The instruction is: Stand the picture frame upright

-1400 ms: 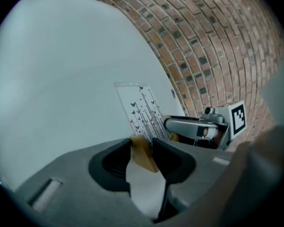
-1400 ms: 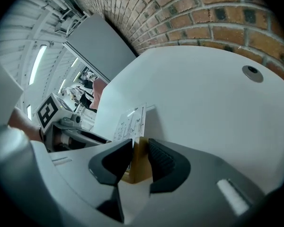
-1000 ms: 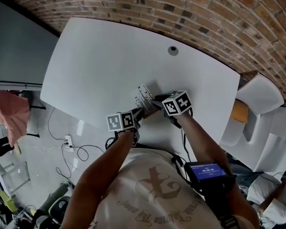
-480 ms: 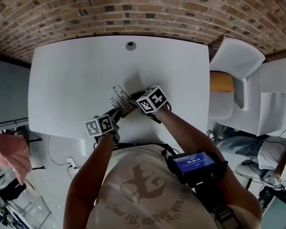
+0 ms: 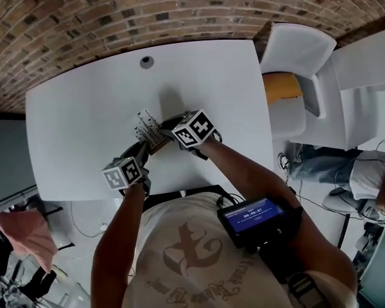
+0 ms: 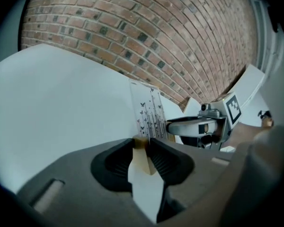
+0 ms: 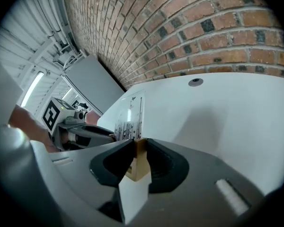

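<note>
**Wood edge pinched from both sides; frame nearly up**

- Picture frame (image 5: 147, 127) is toward the near side of the white table (image 5: 77, 120), well short of the cable hole (image 5: 145, 61). The printed face is raised steeply. I can't tell whether its lower edge rests on the tabletop.
- Left gripper (image 6: 142, 151): jaws closing, pads set against the frame's pale wooden edge. The butterfly print rises straight ahead of them.
- Right gripper (image 7: 136, 161): jaws also closing on the wooden edge, from the opposite side. The two grippers face each other across the frame.
- Change over the last second: both grips have tightened. The frame and both grippers hold much the same spot on the table. Most of the apparent shift comes from the head camera swinging round.
- Reading: the lift looks largely done, and the firmer hold suggests the frame is being steadied rather than moved. Still to do, likely, is settling it on its support and letting go. Risk: it could tip once one side is freed.
</note>
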A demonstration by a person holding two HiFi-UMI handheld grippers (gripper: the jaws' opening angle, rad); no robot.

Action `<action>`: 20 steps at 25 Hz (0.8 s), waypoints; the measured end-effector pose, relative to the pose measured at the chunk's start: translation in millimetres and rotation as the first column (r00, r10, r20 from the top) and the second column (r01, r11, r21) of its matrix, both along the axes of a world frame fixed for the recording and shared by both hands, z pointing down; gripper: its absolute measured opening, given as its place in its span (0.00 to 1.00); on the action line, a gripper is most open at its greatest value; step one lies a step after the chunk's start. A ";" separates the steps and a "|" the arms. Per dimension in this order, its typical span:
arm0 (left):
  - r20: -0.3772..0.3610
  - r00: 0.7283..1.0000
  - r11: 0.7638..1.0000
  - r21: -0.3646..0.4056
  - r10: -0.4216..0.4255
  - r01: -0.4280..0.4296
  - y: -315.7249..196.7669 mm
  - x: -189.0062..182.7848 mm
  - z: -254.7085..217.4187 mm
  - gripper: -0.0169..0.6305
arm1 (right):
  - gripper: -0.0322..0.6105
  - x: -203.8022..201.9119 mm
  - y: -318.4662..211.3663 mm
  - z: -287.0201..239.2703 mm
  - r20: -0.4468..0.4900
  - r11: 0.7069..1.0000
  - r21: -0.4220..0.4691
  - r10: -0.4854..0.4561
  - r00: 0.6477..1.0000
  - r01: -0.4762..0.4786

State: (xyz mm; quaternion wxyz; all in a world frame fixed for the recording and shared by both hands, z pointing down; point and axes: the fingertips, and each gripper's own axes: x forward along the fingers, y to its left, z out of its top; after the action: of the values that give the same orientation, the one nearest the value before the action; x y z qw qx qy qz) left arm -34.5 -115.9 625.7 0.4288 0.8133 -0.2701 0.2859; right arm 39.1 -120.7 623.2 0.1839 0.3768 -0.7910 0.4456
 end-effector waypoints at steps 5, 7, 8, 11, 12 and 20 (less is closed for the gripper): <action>-0.003 0.995 0.993 0.063 0.103 -0.103 -11.1 23.6 -1.5 0.21 | 0.20 23.4 -3.9 -5.4 -0.012 0.995 0.053 0.086 0.996 -0.085; 0.003 0.989 0.985 0.093 0.145 -0.145 -15.2 32.4 -3.2 0.21 | 0.20 32.1 -4.6 -6.1 -0.010 0.990 0.072 0.124 0.992 -0.123; 0.004 0.986 0.981 0.105 0.164 -0.163 -17.3 36.6 -3.9 0.21 | 0.20 36.3 -5.1 -6.6 -0.008 0.987 0.081 0.142 0.990 -0.141; 0.002 0.976 0.968 0.132 0.216 -0.215 -25.6 48.2 -4.5 0.21 | 0.20 47.0 -8.3 -6.9 -0.004 0.978 0.102 0.185 0.983 -0.184; 0.003 0.972 0.963 0.139 0.234 -0.232 -28.6 51.6 -4.2 0.21 | 0.20 49.8 -9.7 -6.5 -0.004 0.975 0.106 0.195 0.981 -0.193; 0.037 0.926 0.908 0.183 0.377 -0.377 -49.5 84.3 -2.1 0.21 | 0.20 78.9 -21.2 -3.1 -0.016 0.959 0.132 0.255 0.967 -0.251</action>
State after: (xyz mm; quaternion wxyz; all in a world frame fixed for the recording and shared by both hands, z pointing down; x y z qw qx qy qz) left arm 49.9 -165.4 623.5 0.2872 0.8866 -0.1339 0.3369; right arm 118.0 -142.0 620.0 0.1136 0.4931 -0.7605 0.4070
